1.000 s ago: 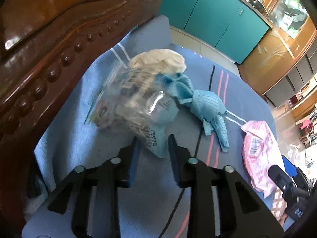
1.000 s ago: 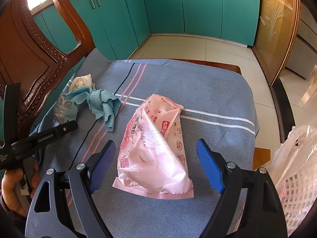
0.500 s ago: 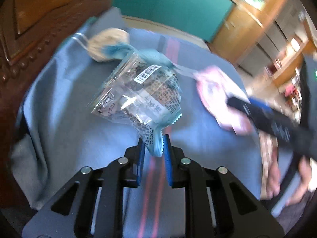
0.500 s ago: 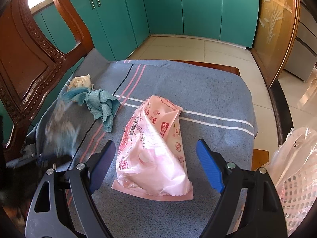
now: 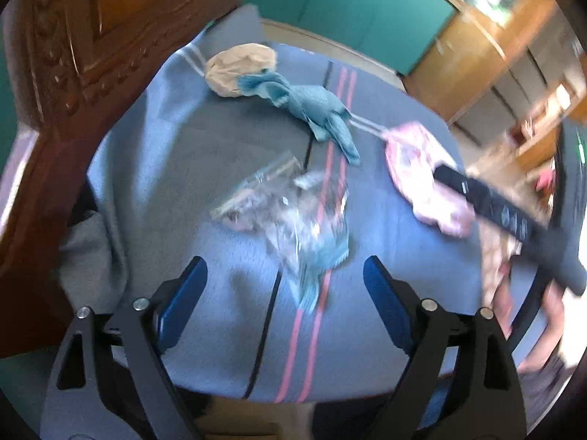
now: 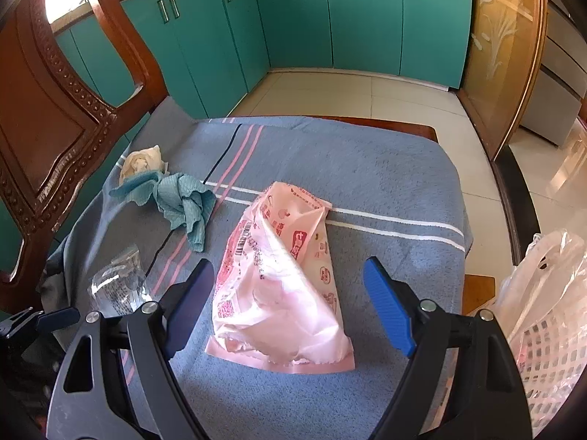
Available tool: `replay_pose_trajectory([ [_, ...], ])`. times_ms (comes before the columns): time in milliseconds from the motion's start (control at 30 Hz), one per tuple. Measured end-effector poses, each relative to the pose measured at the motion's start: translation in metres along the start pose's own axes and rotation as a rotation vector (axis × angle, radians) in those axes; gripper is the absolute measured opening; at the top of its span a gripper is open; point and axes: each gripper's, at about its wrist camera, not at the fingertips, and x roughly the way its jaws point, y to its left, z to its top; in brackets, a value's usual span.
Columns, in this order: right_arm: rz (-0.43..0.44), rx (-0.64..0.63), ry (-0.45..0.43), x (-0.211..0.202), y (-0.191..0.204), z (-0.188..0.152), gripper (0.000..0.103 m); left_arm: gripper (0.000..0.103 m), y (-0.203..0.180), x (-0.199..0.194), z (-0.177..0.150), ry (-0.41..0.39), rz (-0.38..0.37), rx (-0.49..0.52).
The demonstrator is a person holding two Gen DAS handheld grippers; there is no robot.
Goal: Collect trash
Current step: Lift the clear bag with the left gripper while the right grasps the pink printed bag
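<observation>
The clear plastic wrapper (image 5: 290, 216) lies crumpled on the blue striped towel (image 5: 227, 330), just ahead of the left gripper (image 5: 285, 288) and between the lines of its two fingers; it touches neither pad. The left gripper's jaws stand wide apart and hold nothing. In the right wrist view the same wrapper (image 6: 119, 286) sits at the towel's near left edge.

The pink printed plastic bag (image 6: 282, 278) lies flat mid-towel, between the spread jaws of the right gripper (image 6: 290, 297), which is likewise empty. The crumpled teal cloth (image 6: 179, 201) lies beyond the wrapper, touching a wadded beige paper ball (image 6: 141, 161) at the far left corner.

The towel covers the seat of a carved wooden chair (image 6: 47, 110). A white mesh basket lined with a plastic bag (image 6: 546, 311) stands at the right edge. Teal cabinets (image 6: 330, 18) line the far wall.
</observation>
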Motion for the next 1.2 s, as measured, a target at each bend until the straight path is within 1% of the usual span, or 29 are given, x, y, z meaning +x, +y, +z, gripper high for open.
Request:
replay_pose_trajectory([
  [33, 0.0, 0.002, -0.004, -0.001, 0.0, 0.0, 0.082, 0.087, 0.005, 0.003, 0.006, 0.009, -0.01, -0.035],
  [100, 0.0, 0.004, -0.009, -0.002, 0.001, 0.0, 0.082, 0.089, 0.009, 0.013, 0.016, 0.031, -0.058, -0.113],
  [167, -0.014, 0.001, -0.014, -0.002, 0.001, 0.0, 0.082, 0.089, 0.009, 0.022, 0.024, 0.055, -0.049, -0.159],
  [233, -0.044, -0.004, -0.024, -0.003, 0.0, -0.001, 0.082, 0.089, 0.005, 0.029, 0.03, 0.068, -0.02, -0.166],
  [300, -0.053, 0.004, -0.032, -0.005, -0.002, 0.0, 0.082, 0.089, -0.003, 0.035, 0.034, 0.07, 0.034, -0.142],
  [333, -0.047, 0.016, -0.037, -0.007, -0.004, 0.0, 0.082, 0.089, -0.007, 0.036, 0.034, 0.063, 0.065, -0.121],
  [400, -0.034, 0.039, -0.048, -0.01, -0.008, 0.002, 0.082, 0.088, -0.016, 0.037, 0.035, 0.038, 0.102, -0.072],
  [433, -0.029, 0.052, -0.053, -0.011, -0.011, 0.002, 0.082, 0.084, -0.019, 0.036, 0.035, 0.028, 0.112, -0.052],
  [467, -0.028, 0.06, -0.054, -0.011, -0.012, 0.003, 0.082, 0.07, -0.021, 0.036, 0.034, 0.022, 0.12, -0.026],
  [500, -0.029, 0.066, -0.054, -0.01, -0.013, 0.003, 0.082, 0.06, -0.021, 0.037, 0.033, 0.028, 0.12, -0.014],
  [533, -0.031, 0.072, -0.051, -0.009, -0.014, 0.003, 0.082, 0.059, -0.019, 0.036, 0.032, 0.033, 0.103, -0.013],
  [600, -0.03, 0.067, -0.045, -0.008, -0.013, 0.003, 0.082, 0.054, -0.014, 0.029, 0.03, 0.014, 0.077, -0.008],
  [733, -0.044, 0.038, -0.027, 0.0, -0.005, 0.001, 0.082, 0.052, -0.003, 0.01, 0.021, -0.036, 0.079, 0.036],
  [867, -0.062, -0.001, -0.008, 0.012, 0.007, -0.002, 0.082, 0.052, 0.005, -0.01, 0.015, -0.083, 0.095, 0.059],
  [933, -0.078, -0.022, 0.001, 0.018, 0.013, -0.003, 0.082, 0.052, 0.011, -0.018, 0.015, -0.1, 0.089, 0.062],
  [1067, -0.098, -0.045, 0.027, 0.03, 0.021, -0.004, 0.082, 0.052, 0.014, -0.025, 0.014, -0.124, 0.087, 0.068],
  [1133, -0.102, -0.061, 0.036, 0.034, 0.026, -0.006, 0.082, 0.052, 0.019, -0.04, 0.004, -0.129, 0.082, 0.073],
  [1167, -0.106, -0.077, 0.039, 0.037, 0.029, -0.007, 0.082, 0.052, 0.018, -0.041, 0.005, -0.13, 0.082, 0.074],
  [1200, -0.113, -0.09, 0.044, 0.038, 0.031, -0.008, 0.082, 0.052, 0.01, -0.034, 0.008, -0.132, 0.084, 0.076],
])
